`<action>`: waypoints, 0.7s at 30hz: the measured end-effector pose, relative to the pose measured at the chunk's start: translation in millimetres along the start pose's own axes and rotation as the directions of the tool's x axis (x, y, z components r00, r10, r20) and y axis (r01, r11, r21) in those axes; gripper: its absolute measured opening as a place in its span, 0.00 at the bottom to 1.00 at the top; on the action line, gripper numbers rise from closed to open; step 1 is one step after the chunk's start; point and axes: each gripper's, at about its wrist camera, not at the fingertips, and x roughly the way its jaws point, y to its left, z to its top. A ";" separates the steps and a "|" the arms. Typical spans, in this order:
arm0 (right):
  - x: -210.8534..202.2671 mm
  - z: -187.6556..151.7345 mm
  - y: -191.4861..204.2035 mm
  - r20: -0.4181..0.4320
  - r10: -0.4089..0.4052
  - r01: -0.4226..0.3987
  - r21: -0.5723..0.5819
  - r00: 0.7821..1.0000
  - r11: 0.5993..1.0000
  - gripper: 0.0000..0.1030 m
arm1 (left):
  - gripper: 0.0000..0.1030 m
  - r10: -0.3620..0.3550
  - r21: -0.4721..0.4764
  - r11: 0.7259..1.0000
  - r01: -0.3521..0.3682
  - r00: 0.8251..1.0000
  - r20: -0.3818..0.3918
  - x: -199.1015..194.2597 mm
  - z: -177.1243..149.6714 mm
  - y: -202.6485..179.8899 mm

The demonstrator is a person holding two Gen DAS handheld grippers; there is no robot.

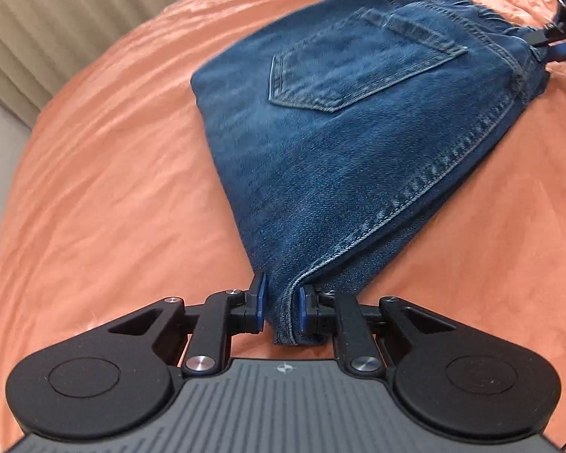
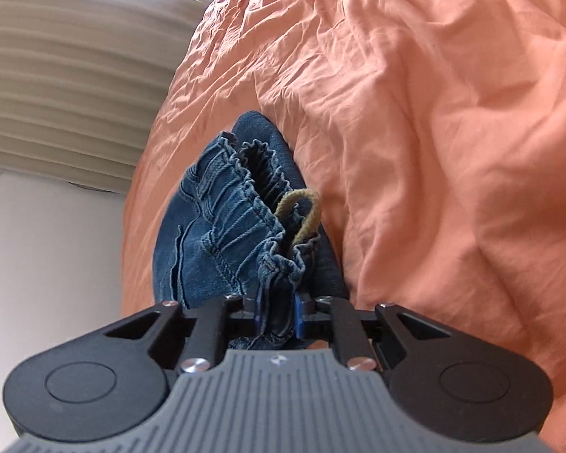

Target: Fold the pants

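Note:
Blue denim pants lie folded on the orange bedsheet, back pocket up, waistband at the far end. My left gripper is shut on the near corner of the pants at the seam. My right gripper is shut on the gathered elastic waistband, where a tan drawstring loop sticks out. The right gripper also shows in the left wrist view, at the far right corner of the pants.
The orange sheet is wrinkled and covers the whole bed. A beige ribbed curtain hangs beyond the bed's far left edge, with a white wall below it.

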 end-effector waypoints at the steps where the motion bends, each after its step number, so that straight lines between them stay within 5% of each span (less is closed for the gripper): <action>1: 3.5 0.6 -1.9 -0.002 -0.016 0.016 -0.005 1.000 1.000 0.09 | 0.18 -0.011 -0.015 1.000 0.011 1.000 -0.009 2.5 -0.1 2.0; 6: 12.6 2.0 -7.5 -0.003 -0.039 0.039 -0.008 0.999 0.999 0.10 | 0.21 -0.057 -0.051 0.997 0.053 0.997 -0.060 -0.3 2.6 11.0; 11: 12.1 -0.2 -3.7 0.012 -0.045 0.045 -0.043 0.999 0.998 0.10 | 0.21 -0.171 -0.266 0.954 0.137 0.979 -0.109 -1.0 -5.4 39.8; 18: 0.9 -7.6 8.3 0.044 -0.068 0.073 -0.126 0.997 0.989 0.17 | 0.26 -0.097 -0.215 0.974 0.068 0.987 -0.127 -39.4 -2.3 38.3; 21: -11.4 -13.8 26.2 0.118 -0.126 0.151 -0.232 0.985 0.961 0.32 | 0.29 -0.054 -0.207 0.978 0.035 0.995 -0.089 -64.3 1.0 41.2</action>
